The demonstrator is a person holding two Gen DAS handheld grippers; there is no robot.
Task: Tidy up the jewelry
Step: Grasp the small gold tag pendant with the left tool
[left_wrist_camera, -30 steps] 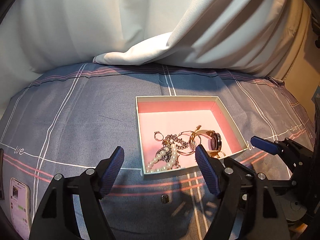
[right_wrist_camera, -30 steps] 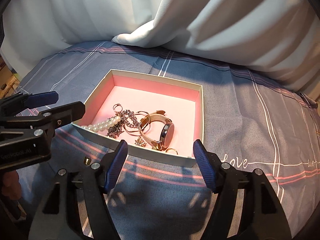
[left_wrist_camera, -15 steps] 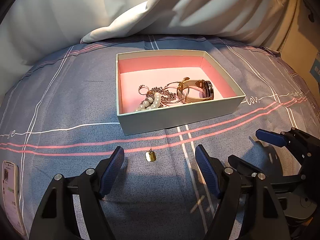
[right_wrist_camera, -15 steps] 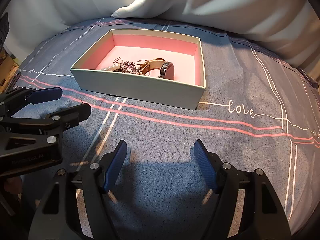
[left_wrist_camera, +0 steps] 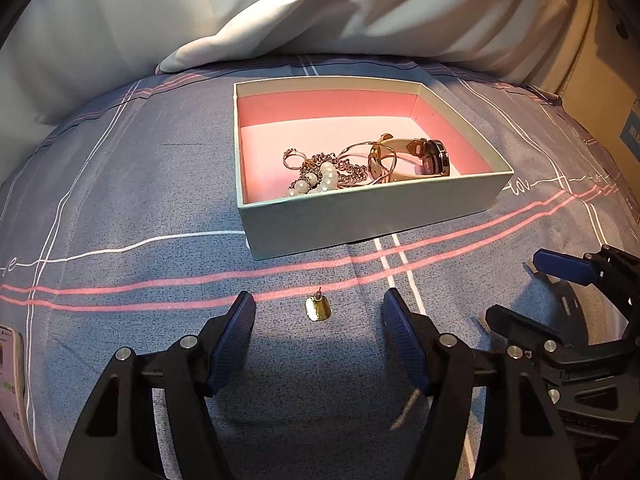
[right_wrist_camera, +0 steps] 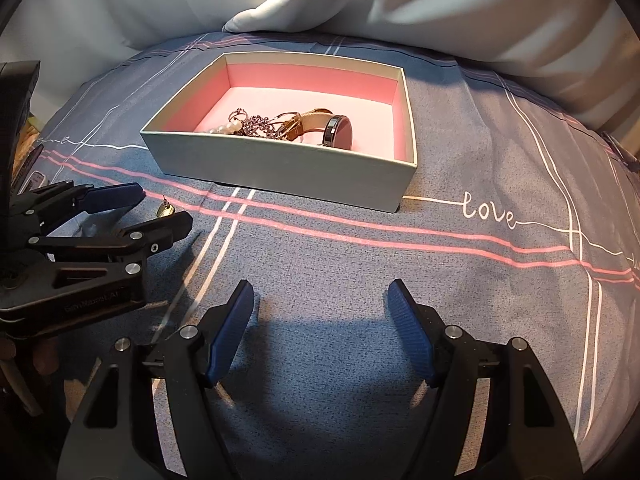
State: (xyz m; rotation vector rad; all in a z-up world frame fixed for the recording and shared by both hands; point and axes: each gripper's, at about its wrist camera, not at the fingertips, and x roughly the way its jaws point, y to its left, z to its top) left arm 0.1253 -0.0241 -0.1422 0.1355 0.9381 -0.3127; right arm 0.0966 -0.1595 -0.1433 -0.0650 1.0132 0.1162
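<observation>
Since a second ago both grippers have dropped lower, so the box [left_wrist_camera: 360, 224] now sits farther ahead. The gold earring [left_wrist_camera: 318, 307] lies on the bedspread [left_wrist_camera: 120, 184], just before the box's near wall and between the left gripper [left_wrist_camera: 318, 330] tips. Those jaws are closing, pads not yet on it. The right gripper [right_wrist_camera: 320, 328] stands wide, empty. Recommendation: lower the tips to the cloth, centre on the stud, pinch without snagging fabric.

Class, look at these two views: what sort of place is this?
Probably a bedroom, on a bed: a blue-grey sheet printed "love", white bedding bunched behind, and an open box of jewelry resting on the sheet.
</observation>
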